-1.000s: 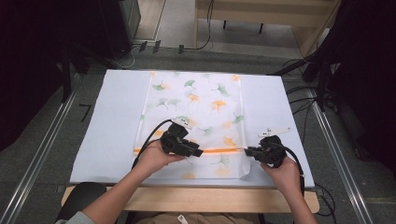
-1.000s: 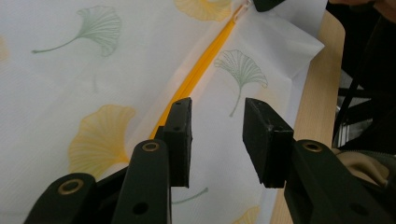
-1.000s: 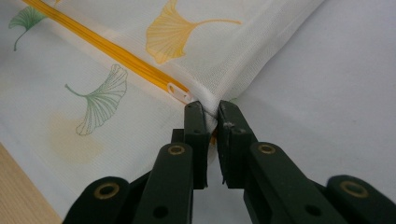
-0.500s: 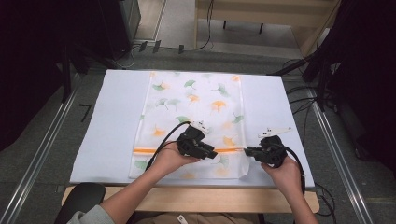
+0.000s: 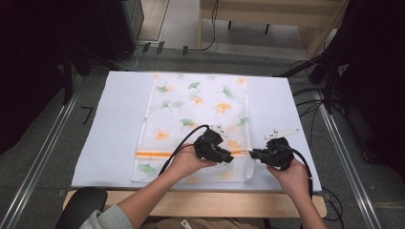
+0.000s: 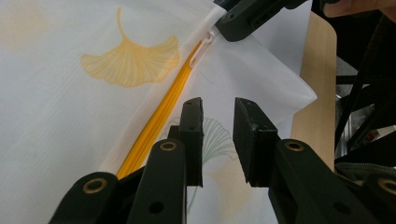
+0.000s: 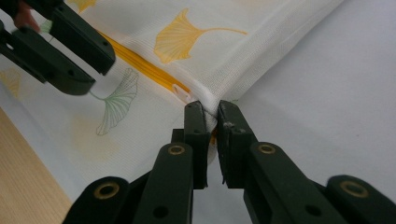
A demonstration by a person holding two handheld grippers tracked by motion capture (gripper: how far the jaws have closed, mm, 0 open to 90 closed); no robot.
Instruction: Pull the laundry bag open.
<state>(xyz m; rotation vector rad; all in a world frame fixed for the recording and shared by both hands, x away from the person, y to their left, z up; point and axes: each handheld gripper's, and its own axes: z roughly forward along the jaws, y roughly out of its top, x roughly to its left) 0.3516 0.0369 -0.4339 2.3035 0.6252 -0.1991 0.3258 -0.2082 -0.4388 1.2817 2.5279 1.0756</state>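
Note:
A white mesh bag (image 5: 196, 109) printed with ginkgo leaves lies flat on the white mat, an orange zipper (image 5: 153, 153) running across its near end. My right gripper (image 5: 253, 153) is shut on the bag's right edge at the zipper's end (image 7: 211, 114). The white zipper pull (image 7: 181, 92) lies just left of its jaws. My left gripper (image 5: 229, 159) hovers over the bag a short way from the pull (image 6: 201, 49). Its jaws have just been closing, but a gap remains (image 6: 217, 116) and nothing is pinched; the zipper (image 6: 159, 121) runs past on their left.
The white mat (image 5: 114, 124) covers the table, with a wooden edge (image 5: 215, 202) toward the person. A small white tag (image 5: 282, 132) lies right of the bag. Cables (image 5: 310, 105) trail off the right side, and a black chair (image 5: 81, 205) stands at bottom left.
My left gripper has slid right along the zipper toward the right gripper, and its jaws have narrowed. The right gripper has stayed put, still gripping the bag's edge.

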